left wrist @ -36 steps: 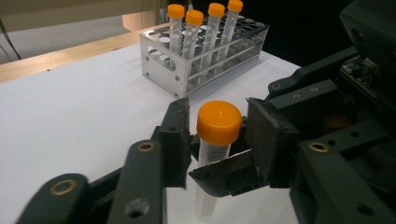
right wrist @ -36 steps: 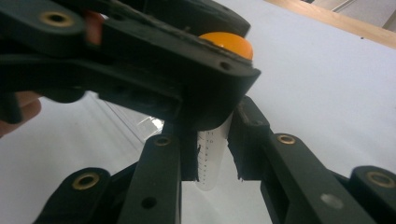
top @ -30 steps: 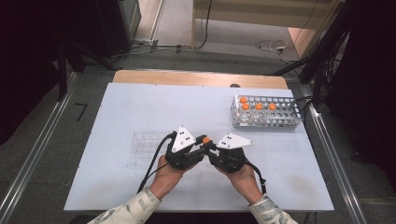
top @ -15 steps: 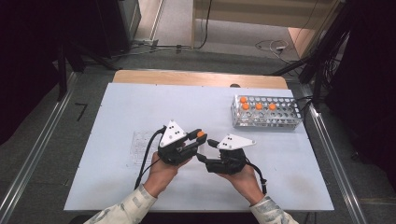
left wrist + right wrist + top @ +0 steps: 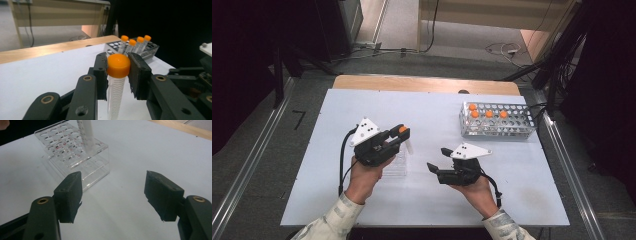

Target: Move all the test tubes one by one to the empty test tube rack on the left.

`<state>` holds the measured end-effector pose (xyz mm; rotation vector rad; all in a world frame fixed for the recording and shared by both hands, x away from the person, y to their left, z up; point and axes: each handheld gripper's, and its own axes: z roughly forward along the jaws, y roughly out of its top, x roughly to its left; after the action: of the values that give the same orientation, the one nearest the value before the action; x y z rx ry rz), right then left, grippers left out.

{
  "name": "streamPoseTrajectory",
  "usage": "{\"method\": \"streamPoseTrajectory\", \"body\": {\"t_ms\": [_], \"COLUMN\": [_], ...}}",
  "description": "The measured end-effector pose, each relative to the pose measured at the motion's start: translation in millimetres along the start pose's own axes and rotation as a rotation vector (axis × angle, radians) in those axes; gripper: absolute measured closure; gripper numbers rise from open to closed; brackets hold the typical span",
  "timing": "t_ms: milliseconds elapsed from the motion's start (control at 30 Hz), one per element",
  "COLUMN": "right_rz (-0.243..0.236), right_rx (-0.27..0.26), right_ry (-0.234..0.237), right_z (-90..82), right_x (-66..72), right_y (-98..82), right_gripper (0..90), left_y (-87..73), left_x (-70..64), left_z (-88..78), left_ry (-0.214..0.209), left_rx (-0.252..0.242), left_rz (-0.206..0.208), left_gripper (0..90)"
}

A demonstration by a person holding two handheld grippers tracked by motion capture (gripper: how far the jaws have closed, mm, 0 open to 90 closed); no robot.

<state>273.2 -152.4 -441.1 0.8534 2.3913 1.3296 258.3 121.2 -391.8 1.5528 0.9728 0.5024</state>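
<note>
Tube point(image 5: 117, 82) with the orange cap point(image 5: 118, 65) sits clamped by its cap in my left gripper point(image 5: 398, 140), hanging over the clear rack point(image 5: 75, 157) near the middle of the table point(image 5: 437, 107), slightly toward its left edge. My right gripper point(image 5: 438, 159), whose jaws have just been opening, stands wide with nothing between them, just beside that rack toward the near edge. A second rack point(image 5: 497, 120) with four more capped tubes point(image 5: 486, 114) stands by the far right corner.

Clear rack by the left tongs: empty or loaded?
Empty: the clear rack shows open holes; the tube hangs above it in the left tongs.
</note>
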Motion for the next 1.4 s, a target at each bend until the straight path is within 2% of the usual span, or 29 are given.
{"method": "streamPoseTrajectory", "body": {"t_ms": [167, 367, 633, 833, 1067, 1200, 1367, 1400], "right_rz": [0.006, 0.016, 0.021, 0.020, 0.017, 0.019, 0.018, 0.020], "right_rx": [-0.004, -0.007, -0.007, -0.006, -0.002, -0.003, -0.003, -0.001], "right_ry": [-0.014, -0.025, -0.033, -0.036, -0.040, -0.043, -0.046, -0.047], "right_z": [-2.0, -3.6, -4.9, -5.0, -5.5, -6.3, -7.4, -7.6], "right_x": [-4.2, -7.2, -10.0, -10.7, -10.9, -12.3, -12.8, -12.8], "right_y": [-0.3, -0.8, -1.7, -2.3, -3.5, -4.4, -4.9, -5.1], "right_gripper": [29.3, 29.5, 29.7, 29.7, 29.7, 29.7, 29.7, 29.7], "left_y": [0.5, -0.2, -4.9, -9.3, -31.1, -39.0, -46.4, -46.6], "left_x": [9.7, 15.3, 18.2, 19.3, 20.8, 19.1, 19.8, 19.7], "left_z": [-5.1, -5.4, -1.1, 1.5, 13.8, 17.0, 18.6, 18.7], "left_ry": [0.073, 0.136, 0.184, 0.191, 0.214, 0.220, 0.221, 0.220], "left_rx": [-0.007, -0.004, 0.019, 0.039, 0.116, 0.139, 0.167, 0.170], "left_rz": [0.020, 0.047, 0.067, 0.069, 0.081, 0.088, 0.070, 0.069], "left_gripper": [69.7, 69.7, 69.6, 69.6, 69.5, 69.1, 67.6, 64.8]}}
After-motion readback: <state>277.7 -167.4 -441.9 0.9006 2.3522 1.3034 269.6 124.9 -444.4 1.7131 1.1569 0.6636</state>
